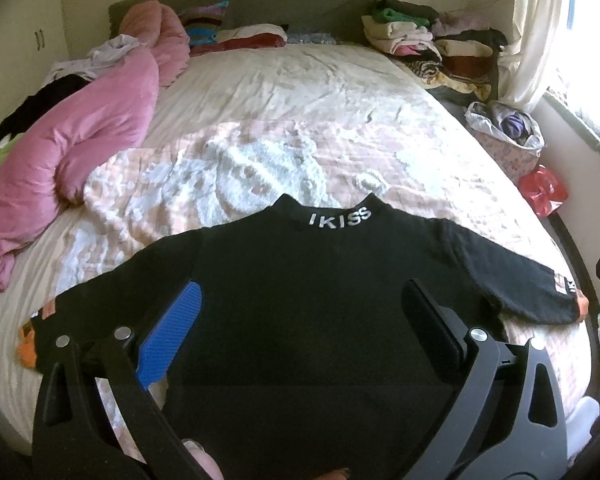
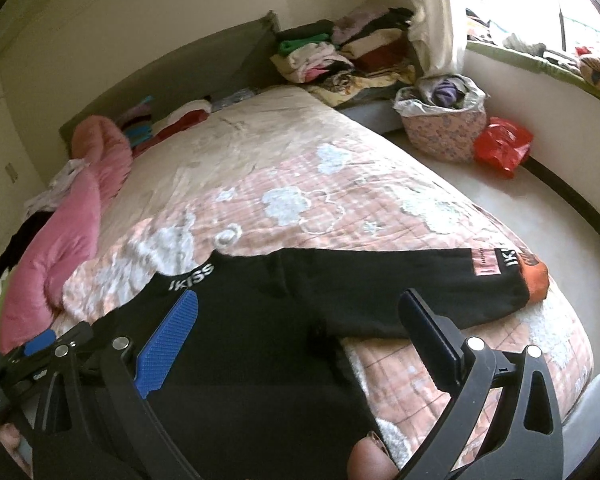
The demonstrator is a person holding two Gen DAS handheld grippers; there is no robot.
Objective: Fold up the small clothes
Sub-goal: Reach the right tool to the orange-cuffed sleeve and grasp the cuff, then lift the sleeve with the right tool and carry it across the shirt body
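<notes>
A small black long-sleeved top [image 1: 300, 280] with "IKISS" on its collar lies flat, front up, on the bed, both sleeves spread out. It also shows in the right wrist view [image 2: 260, 320]. Its right sleeve [image 2: 440, 284] ends in an orange cuff near the bed's edge. My left gripper [image 1: 304, 312] is open and empty, hovering over the top's chest. My right gripper [image 2: 300, 328] is open and empty, over the top's right side and underarm. The left gripper shows at the left edge of the right wrist view [image 2: 28, 356].
The bed [image 1: 300, 92] has a pink patterned quilt. A pink duvet [image 1: 80, 128] is bunched on the left. Folded clothes [image 1: 428, 40] are stacked at the headboard's right. A lined basket [image 2: 444, 128] and a red bag [image 2: 500, 148] stand on the floor by the window.
</notes>
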